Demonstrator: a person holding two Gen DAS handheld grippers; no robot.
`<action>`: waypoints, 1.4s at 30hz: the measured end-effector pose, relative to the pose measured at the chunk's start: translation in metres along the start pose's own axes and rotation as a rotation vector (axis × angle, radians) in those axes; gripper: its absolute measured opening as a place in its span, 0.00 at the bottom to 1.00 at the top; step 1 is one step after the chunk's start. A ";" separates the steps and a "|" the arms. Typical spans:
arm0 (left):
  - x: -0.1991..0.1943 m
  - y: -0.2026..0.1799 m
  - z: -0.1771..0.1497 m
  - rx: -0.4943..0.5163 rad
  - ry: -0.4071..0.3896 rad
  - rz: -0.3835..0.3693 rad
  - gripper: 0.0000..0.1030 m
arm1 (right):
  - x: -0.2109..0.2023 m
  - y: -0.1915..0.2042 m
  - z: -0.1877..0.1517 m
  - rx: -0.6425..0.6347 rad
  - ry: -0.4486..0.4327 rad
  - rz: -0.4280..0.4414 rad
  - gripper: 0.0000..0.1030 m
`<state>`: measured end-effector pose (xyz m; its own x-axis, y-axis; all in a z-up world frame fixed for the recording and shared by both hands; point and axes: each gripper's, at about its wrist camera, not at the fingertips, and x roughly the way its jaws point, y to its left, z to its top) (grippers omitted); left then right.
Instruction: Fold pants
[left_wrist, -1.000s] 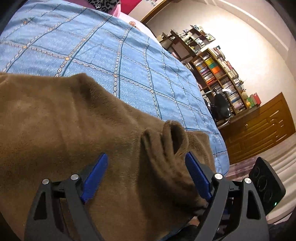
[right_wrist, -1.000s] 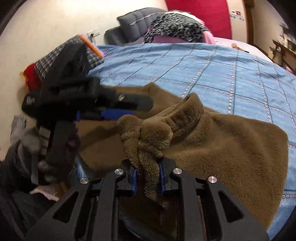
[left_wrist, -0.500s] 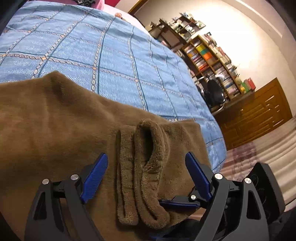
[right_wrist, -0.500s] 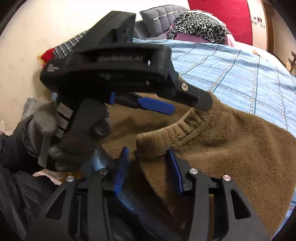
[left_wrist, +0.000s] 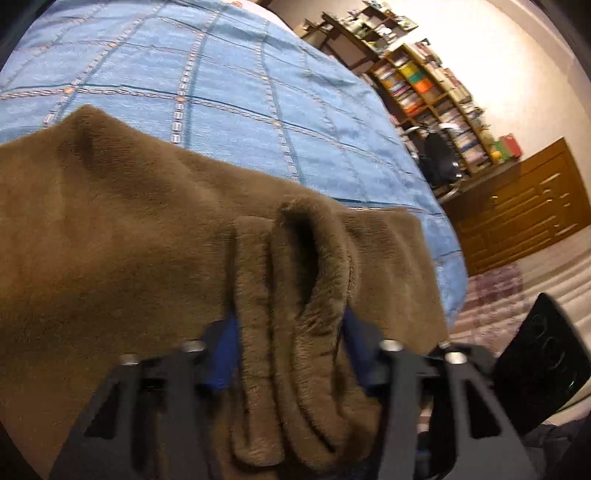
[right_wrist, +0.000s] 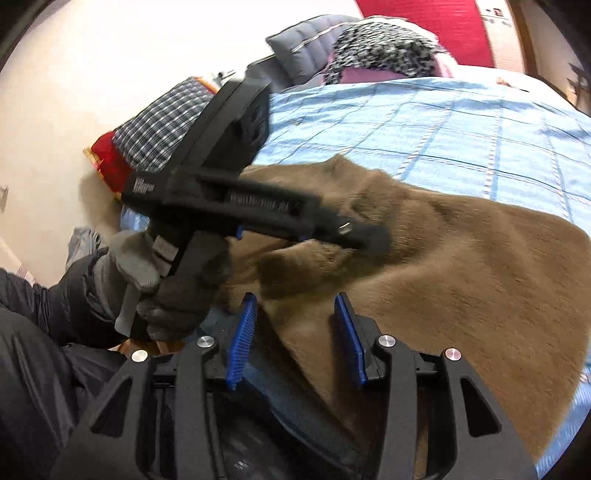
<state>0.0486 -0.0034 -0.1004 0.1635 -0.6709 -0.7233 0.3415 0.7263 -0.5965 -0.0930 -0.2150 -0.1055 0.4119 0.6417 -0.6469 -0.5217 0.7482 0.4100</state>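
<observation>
Two black grippers with blue pads are working at the near edge of the brown fleece pants (left_wrist: 129, 229). The left gripper (left_wrist: 290, 343) has just been closing and is now clamping the bunched, ribbed waistband fold between its pads. The right gripper (right_wrist: 295, 336) is standing apart, its pads not pressing the fleece edge lying between them. The pants are lying spread on the blue checked bedspread (left_wrist: 229, 74), and a gloved hand (right_wrist: 177, 295) is gripping the left tool's handle.

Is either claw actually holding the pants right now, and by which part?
Left claw, having just closed, pinches the brown pants by the bunched ribbed band. Right claw is open, gripping nothing.
</observation>
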 end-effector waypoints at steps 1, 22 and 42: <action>-0.002 0.002 -0.001 -0.007 -0.002 -0.002 0.34 | -0.006 -0.005 0.000 0.016 -0.010 -0.006 0.45; -0.048 0.030 -0.022 -0.052 -0.100 0.142 0.33 | -0.023 -0.066 -0.004 0.204 -0.059 -0.275 0.44; -0.056 0.028 -0.028 -0.056 -0.135 0.156 0.35 | -0.031 -0.056 0.018 0.216 -0.134 -0.289 0.44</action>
<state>0.0231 0.0589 -0.0861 0.3344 -0.5613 -0.7571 0.2513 0.8273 -0.5023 -0.0625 -0.2735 -0.0969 0.6201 0.4046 -0.6721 -0.2061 0.9107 0.3581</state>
